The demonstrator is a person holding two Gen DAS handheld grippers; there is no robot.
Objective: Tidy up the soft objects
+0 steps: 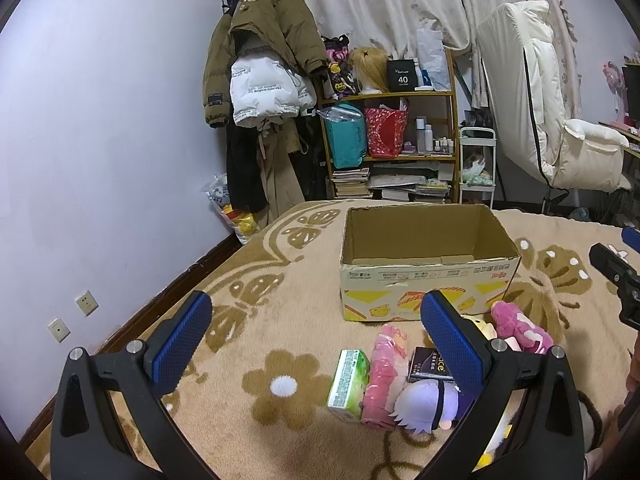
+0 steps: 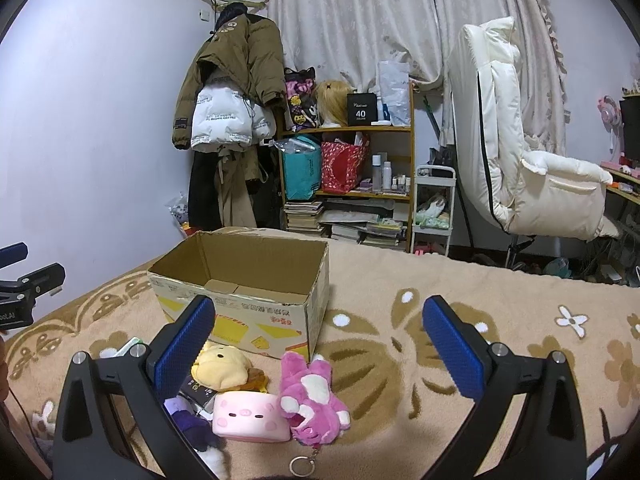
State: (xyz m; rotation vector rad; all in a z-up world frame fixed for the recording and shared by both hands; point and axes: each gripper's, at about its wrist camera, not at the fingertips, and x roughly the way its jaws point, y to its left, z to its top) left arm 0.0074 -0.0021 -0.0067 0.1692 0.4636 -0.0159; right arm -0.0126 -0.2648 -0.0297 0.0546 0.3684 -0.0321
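Observation:
An open cardboard box (image 1: 428,280) (image 2: 248,304) with nothing visible inside stands on the patterned blanket. In front of it lies a cluster of items. The right wrist view shows a pink bear plush (image 2: 310,394) with a key ring, a pink pig cushion (image 2: 250,416), a yellow bear plush (image 2: 222,368) and a purple plush (image 2: 188,416). The left wrist view shows a purple-haired plush (image 1: 424,406), a pink packet (image 1: 382,376), a green carton (image 1: 349,382), a dark small box (image 1: 430,364) and the pink bear plush (image 1: 520,330). My left gripper (image 1: 316,336) and right gripper (image 2: 320,340) are open, holding nothing, above the blanket.
The beige flowered blanket (image 2: 500,300) covers the bed. Beyond it stand a bookshelf (image 1: 400,132) with bags and books, hanging coats (image 1: 256,60), a white trolley (image 2: 434,208) and a white padded chair (image 2: 520,152). The other gripper shows at the right edge (image 1: 616,276).

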